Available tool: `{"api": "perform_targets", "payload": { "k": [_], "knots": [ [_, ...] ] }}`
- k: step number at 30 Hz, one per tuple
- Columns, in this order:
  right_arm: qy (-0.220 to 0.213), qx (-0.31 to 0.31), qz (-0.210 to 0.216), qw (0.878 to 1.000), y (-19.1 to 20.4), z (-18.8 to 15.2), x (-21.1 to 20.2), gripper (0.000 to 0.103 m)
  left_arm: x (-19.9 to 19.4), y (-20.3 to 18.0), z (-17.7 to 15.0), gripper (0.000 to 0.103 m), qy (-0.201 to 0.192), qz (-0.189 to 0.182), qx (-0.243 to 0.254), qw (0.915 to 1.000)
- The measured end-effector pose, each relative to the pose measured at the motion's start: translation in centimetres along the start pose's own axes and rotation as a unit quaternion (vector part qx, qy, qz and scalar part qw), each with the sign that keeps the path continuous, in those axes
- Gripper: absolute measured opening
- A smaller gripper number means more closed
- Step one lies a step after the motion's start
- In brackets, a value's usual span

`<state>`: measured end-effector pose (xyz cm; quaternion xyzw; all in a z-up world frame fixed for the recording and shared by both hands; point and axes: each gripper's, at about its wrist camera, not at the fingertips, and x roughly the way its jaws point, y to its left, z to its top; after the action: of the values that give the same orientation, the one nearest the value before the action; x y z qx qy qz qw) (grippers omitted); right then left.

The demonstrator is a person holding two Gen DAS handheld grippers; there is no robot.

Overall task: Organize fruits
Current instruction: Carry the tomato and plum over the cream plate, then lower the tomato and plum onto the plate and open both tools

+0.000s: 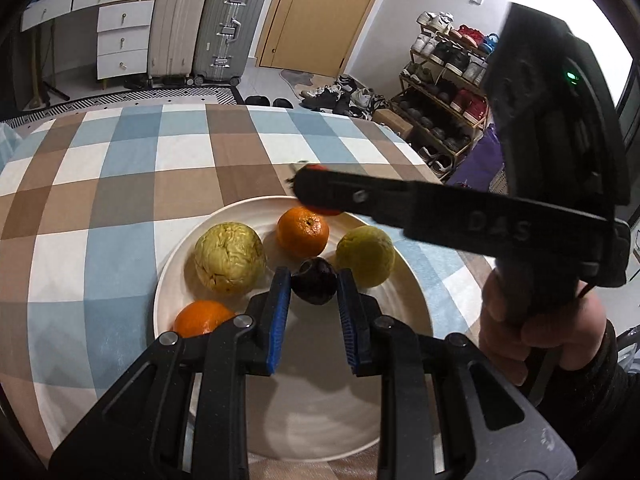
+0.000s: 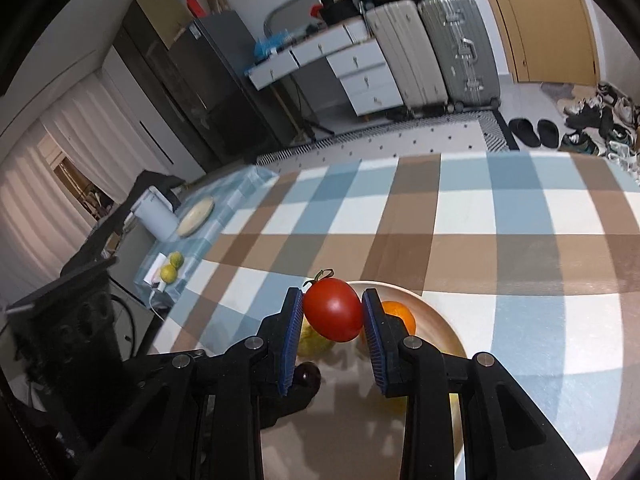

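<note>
A white plate (image 1: 404, 280) on the checked tablecloth holds a wrinkled yellow-green fruit (image 1: 230, 258), a smoother one (image 1: 366, 256) and two oranges (image 1: 303, 232) (image 1: 202, 317). My left gripper (image 1: 314, 294) is low over the plate, shut on a small dark round fruit (image 1: 314, 286). My right gripper (image 1: 308, 190) reaches in from the right above the plate's far rim, with a red tomato (image 1: 329, 211) showing around its finger. In the right wrist view that gripper (image 2: 333, 312) is shut on the tomato (image 2: 334, 310), above the plate (image 2: 440, 322), an orange (image 2: 398, 314) and the dark fruit (image 2: 308, 376).
A person's hand (image 1: 532, 320) holds the right gripper's handle at the right. Two green fruits (image 2: 172, 268), a white appliance (image 2: 158, 216) and a flat round dish (image 2: 196, 216) stand at the table's far left end. Suitcases (image 1: 208, 24) and a shoe rack (image 1: 444, 92) stand beyond.
</note>
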<state>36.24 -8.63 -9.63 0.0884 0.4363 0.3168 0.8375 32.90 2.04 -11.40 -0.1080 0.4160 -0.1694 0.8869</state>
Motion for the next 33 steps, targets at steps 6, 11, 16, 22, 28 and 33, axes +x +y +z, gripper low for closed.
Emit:
{"api": "perform_targets", "payload": {
  "k": [6,11,16,22,28,33],
  "knots": [
    [0.021,0.008,0.001,1.000,-0.9,0.1,2.3,0.031,1.3,0.6,0.0,0.021,0.009,0.002,-0.001,1.0000],
    [0.024,0.008,-0.010,1.000,-0.9,0.0,3.1,0.031,1.4,0.9,0.2,0.021,0.006,-0.001,-0.007,1.0000],
    [0.019,0.009,-0.007,1.000,-1.0,0.0,3.1,0.034,1.4,1.0,0.2,0.021,0.004,0.001,-0.009,1.0000],
    [-0.009,0.007,-0.013,1.000,-0.6,-0.2,0.7,0.050,0.2,0.9,0.1,0.025,0.001,0.006,-0.018,0.9998],
    [-0.070,0.014,-0.039,0.997,-0.2,-1.8,-4.9,0.081,-2.9,-0.7,-0.2,0.036,-0.020,0.013,-0.008,0.9997],
    [-0.112,-0.008,-0.060,0.992,1.8,-4.8,-9.7,0.095,-6.8,-2.4,-1.4,0.072,-0.052,0.040,0.006,0.9978]
  ]
}}
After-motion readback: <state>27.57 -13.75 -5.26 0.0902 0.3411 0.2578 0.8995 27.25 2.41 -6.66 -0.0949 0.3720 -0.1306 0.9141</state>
